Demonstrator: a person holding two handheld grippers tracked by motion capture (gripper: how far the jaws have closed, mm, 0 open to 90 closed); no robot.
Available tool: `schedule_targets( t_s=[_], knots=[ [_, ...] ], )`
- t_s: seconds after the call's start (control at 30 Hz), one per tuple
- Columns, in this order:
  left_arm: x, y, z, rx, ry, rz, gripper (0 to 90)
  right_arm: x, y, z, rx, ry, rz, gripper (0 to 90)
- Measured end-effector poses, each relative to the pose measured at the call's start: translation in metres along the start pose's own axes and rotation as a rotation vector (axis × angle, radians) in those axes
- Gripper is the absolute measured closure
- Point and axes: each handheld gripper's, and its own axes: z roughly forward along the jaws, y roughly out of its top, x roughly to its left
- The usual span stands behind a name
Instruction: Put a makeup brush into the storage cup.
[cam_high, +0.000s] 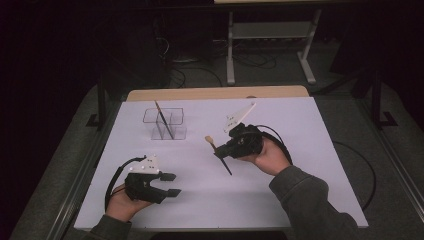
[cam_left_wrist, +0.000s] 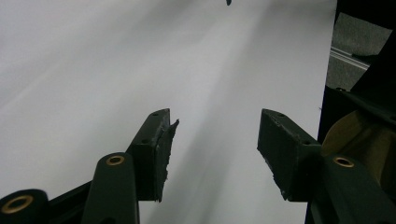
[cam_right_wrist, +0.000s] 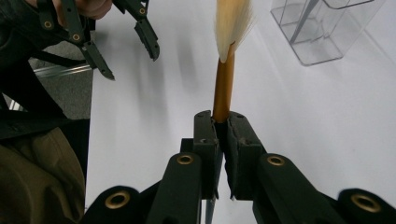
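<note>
Two grippers are seen on the white table (cam_high: 300, 150) in the high view. The left gripper (cam_high: 170, 184) is held low near the 7 o'clock edge of the sheet, its two jaws spread wide apart with nothing between them; in the left gripper view the bare white surface is seen through the gap between the two black pads (cam_left_wrist: 161, 140). The right gripper (cam_high: 220, 150) is held at about 3 o'clock from the table's centre, and its jaws are closed on one brush (cam_high: 218, 154).

The brush is gripped by its brown handle, lifted above the table and tilted. In the high view its pale bristle tip is pointed toward 11 o'clock and its dark tail end toward 5 o'clock. In the right gripper view the handle (cam_right_wrist: 223, 88) is seen clamped between the two pads, with the cream bristles fanned out above them.

One clear plastic holder (cam_high: 165, 124), divided into compartments, is stood at about 11 o'clock from the table's centre, well apart from both grippers. One thin dark stick (cam_high: 164, 119) is leaned inside it; which compartment it is set in cannot be told. Two brush-like items are thus counted: one held, one in the holder.
</note>
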Motion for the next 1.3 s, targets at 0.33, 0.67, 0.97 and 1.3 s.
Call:
schedule_targets(
  t_s=[0.33, 0.67, 0.97, 1.3],
  knots=[
    [-0.001, -0.003, -0.002, -0.008, 0.025, -0.009, 39.5, -0.009, 0.008, -0.001, -0.003, -0.011, 0.016, 82.6],
    [0.001, -0.007, -0.006, -0.014, 0.037, -0.023, 34.8, -0.017, 0.018, -0.002, -0.008, -0.022, 0.002, 82.6],
    [0.0, -0.009, -0.004, -0.009, 0.039, -0.028, 33.9, -0.024, 0.032, 0.001, -0.013, -0.027, 0.001, 82.7],
    [-0.001, -0.011, -0.006, -0.018, 0.033, -0.028, 33.6, -0.031, 0.05, 0.003, -0.019, -0.039, -0.007, 82.7]
  ],
)
